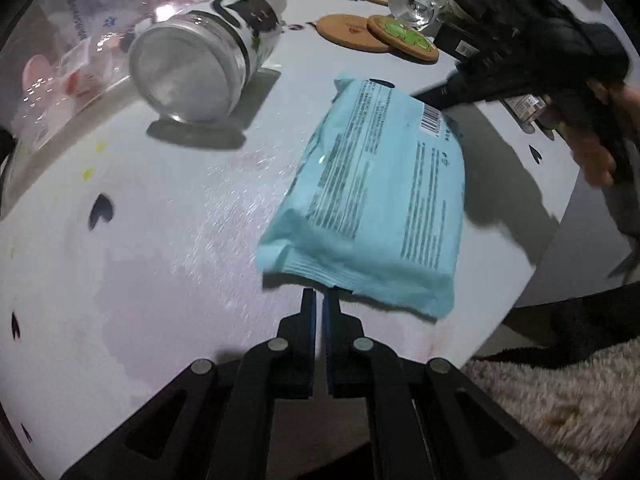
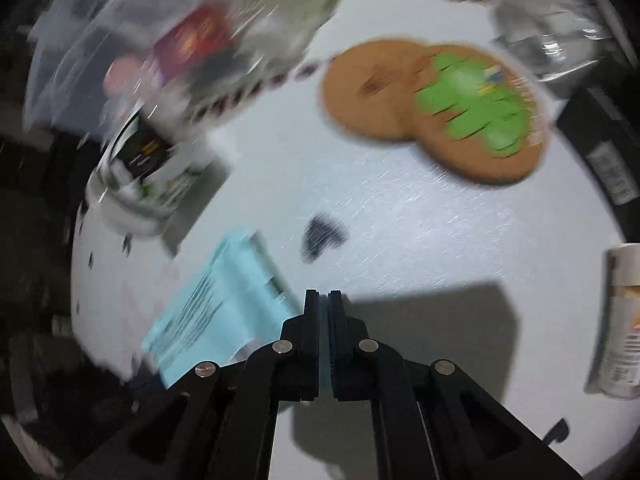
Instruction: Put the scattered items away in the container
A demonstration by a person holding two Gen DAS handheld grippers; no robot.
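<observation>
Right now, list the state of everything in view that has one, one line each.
Left gripper: shut on the blue packet's edge.
Right gripper: shut, nothing between the fingers.
Blue packet: sealed, print side up.
Jar: on its side.
Coasters: flat, overlapping.
Glass: tipped over.

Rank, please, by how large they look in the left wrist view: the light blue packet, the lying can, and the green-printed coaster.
1. light blue packet, largest, though it lies nearest the camera.
2. can, lying on its side.
3. green-printed coaster, smallest; it lies farthest away, so its true size is unsure.
</observation>
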